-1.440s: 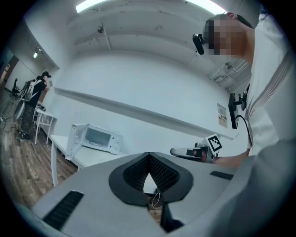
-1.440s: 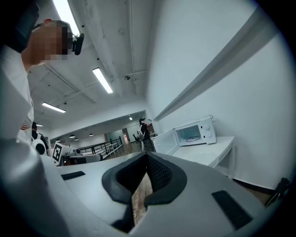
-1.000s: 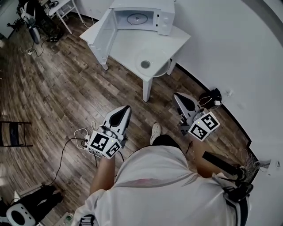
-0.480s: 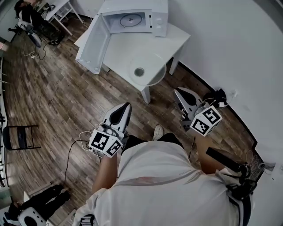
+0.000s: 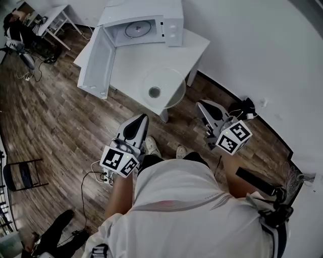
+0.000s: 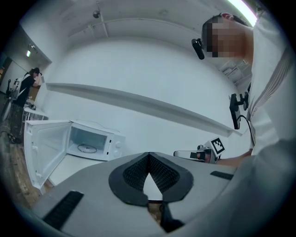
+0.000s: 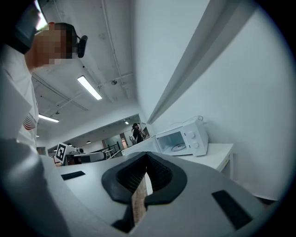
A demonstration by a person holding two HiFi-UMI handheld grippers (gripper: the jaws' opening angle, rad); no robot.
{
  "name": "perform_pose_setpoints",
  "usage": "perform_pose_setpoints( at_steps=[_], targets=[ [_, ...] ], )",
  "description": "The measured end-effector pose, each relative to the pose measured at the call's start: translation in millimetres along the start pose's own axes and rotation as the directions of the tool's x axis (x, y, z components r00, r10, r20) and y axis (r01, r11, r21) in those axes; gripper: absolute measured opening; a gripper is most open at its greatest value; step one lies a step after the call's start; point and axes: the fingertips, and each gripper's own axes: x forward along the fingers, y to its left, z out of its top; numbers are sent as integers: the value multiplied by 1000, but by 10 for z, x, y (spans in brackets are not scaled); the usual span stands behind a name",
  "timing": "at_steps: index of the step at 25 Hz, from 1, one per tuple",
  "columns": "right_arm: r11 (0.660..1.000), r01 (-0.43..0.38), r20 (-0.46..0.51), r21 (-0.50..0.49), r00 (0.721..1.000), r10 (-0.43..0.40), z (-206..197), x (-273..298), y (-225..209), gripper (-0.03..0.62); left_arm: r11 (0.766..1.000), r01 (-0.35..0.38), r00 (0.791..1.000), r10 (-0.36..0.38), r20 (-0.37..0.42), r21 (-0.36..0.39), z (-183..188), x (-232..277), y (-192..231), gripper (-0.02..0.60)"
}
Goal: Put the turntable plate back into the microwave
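Note:
A clear glass turntable plate (image 5: 170, 82) lies on the white table (image 5: 136, 58), overhanging its near corner. Behind it stands the white microwave (image 5: 171, 20), its door (image 5: 95, 59) swung wide to the left and a round ring on its floor. The same microwave (image 6: 90, 142) (image 7: 184, 138) shows ahead in both gripper views. My left gripper (image 5: 144, 117) (image 6: 148, 156) is held level short of the table's near corner, shut and empty. My right gripper (image 5: 201, 106) (image 7: 147, 157) hangs to the right of the plate, also shut with nothing in it.
A white wall with dark skirting runs along the right, with black gear and cables (image 5: 246, 107) at its foot. Cables (image 5: 96, 171) lie on the wood floor by my left side. A black chair (image 5: 20, 174) stands at the left, another small table (image 5: 56, 14) and a person (image 5: 14, 27) at far top left.
Both grippers and I have come closer to the table; the plate and microwave sit lower and larger in the head view. The jaws stay shut.

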Motion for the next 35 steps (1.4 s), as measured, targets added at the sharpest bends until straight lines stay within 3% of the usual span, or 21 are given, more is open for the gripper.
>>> perform_pose_setpoints(
  at_steps=[11, 18, 25, 29, 35],
  targets=[
    [995, 99, 6, -33, 995, -99, 133, 924, 133, 3, 995, 91, 996, -90, -16, 40, 235, 167, 960, 11],
    [986, 164, -10, -22, 986, -164, 101, 1218, 63, 3, 991, 132, 991, -132, -23, -22, 209, 233, 1378, 9],
    [967, 204, -68, 151, 978, -195, -194, 1141, -585, 3, 990, 101, 993, -106, -47, -102, 112, 517, 1472, 11],
    [929, 198, -94, 313, 980, -177, -467, 1074, -1006, 47, 989, 61, 994, -72, -79, -135, -41, 673, 1424, 11],
    [859, 207, -176, 468, 974, -139, -1025, 1005, -1506, 131, 987, 16, 990, -38, -138, -160, -306, 892, 1361, 11]
  ],
)
